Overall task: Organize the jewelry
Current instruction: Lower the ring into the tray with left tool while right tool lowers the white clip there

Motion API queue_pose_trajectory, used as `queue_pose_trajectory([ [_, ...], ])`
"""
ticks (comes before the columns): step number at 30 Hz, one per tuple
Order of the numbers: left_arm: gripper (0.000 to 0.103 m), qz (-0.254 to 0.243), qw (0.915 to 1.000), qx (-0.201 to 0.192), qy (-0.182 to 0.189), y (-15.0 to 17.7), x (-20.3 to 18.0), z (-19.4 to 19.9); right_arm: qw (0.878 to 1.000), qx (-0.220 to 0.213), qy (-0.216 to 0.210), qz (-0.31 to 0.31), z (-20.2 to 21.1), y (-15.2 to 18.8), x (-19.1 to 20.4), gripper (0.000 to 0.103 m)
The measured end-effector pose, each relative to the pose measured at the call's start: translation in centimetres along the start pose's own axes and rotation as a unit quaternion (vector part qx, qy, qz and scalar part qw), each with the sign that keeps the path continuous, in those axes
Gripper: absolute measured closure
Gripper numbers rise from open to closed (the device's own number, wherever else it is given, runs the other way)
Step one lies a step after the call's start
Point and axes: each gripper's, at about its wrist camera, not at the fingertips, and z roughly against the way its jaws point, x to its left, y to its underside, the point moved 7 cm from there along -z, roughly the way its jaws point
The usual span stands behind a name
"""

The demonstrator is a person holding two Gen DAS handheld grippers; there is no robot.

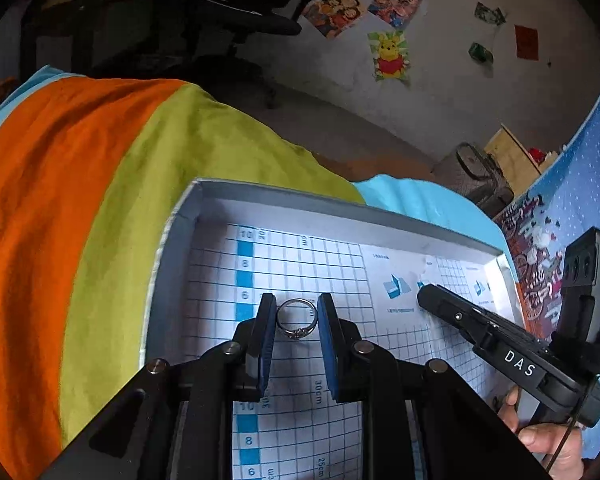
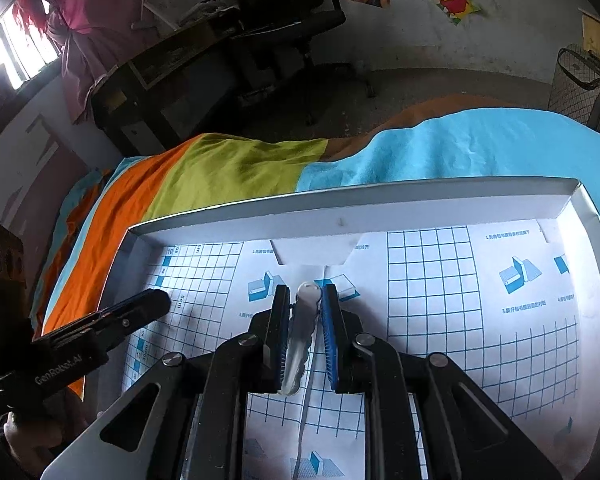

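A silver ring (image 1: 296, 318) with a small stone setting sits between the fingers of my left gripper (image 1: 296, 312), over the gridded floor of a shallow white box (image 1: 284, 210). The jaws touch or nearly touch the ring's sides. My right gripper (image 2: 306, 300) is shut on a clear plastic jewelry holder (image 2: 300, 336), a long wavy strip, held above the same box (image 2: 340, 212). The right gripper also shows in the left wrist view (image 1: 424, 294) at the right; the left gripper shows in the right wrist view (image 2: 164, 300) at the left.
The box lies on a bed with an orange, green and blue striped cover (image 1: 100, 200). A blue patterned cloth (image 1: 572, 200) is at the right. A black office chair (image 2: 284, 12) and desk stand beyond the bed. A hand (image 1: 548, 436) holds the right gripper.
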Motion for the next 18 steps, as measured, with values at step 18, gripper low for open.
queue_pose_trajectory([
  [18, 0.083, 0.044, 0.9978, -0.048, 0.013, -0.9, 0.9, 3.0, 0.997, -0.004, -0.072, -0.013, -0.4, -0.1, 0.2, 0.065],
])
